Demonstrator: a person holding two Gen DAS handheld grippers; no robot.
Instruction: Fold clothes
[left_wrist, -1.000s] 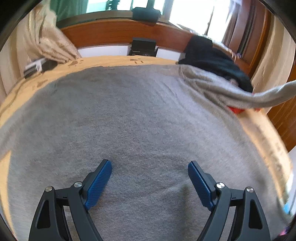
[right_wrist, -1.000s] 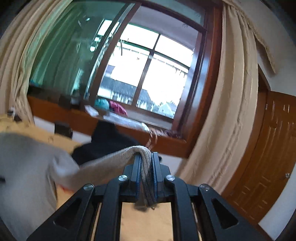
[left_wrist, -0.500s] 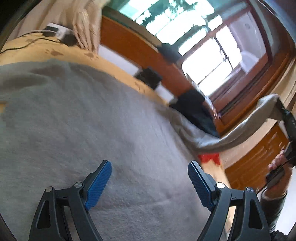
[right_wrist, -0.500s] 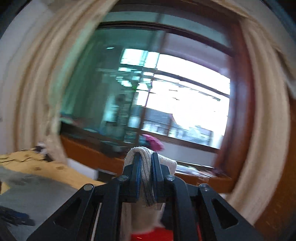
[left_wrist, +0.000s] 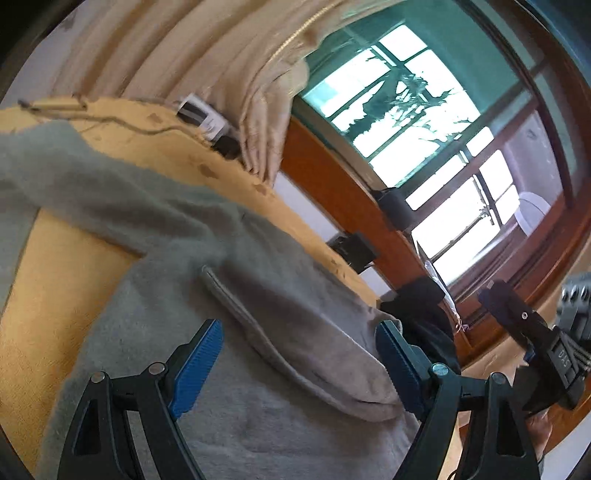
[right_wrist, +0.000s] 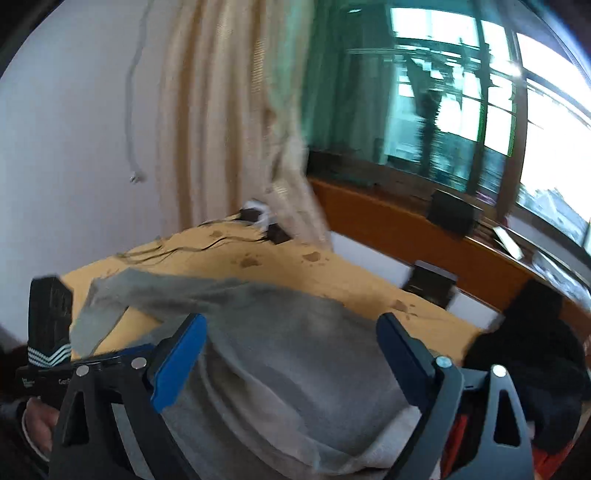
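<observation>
Seemingly folded, the grey sweater (left_wrist: 280, 369) blurs beneath open jaws.

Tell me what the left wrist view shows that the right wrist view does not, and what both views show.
Only the left wrist view shows the folded-over sleeve lying across the grey sweater, and the right claw seen from outside.

Only the right wrist view shows the white cord hanging on the wall, and the other sleeve stretched out to its end.

Both show the yellow bedding, beige curtain, window, black garment, and open claws.
</observation>
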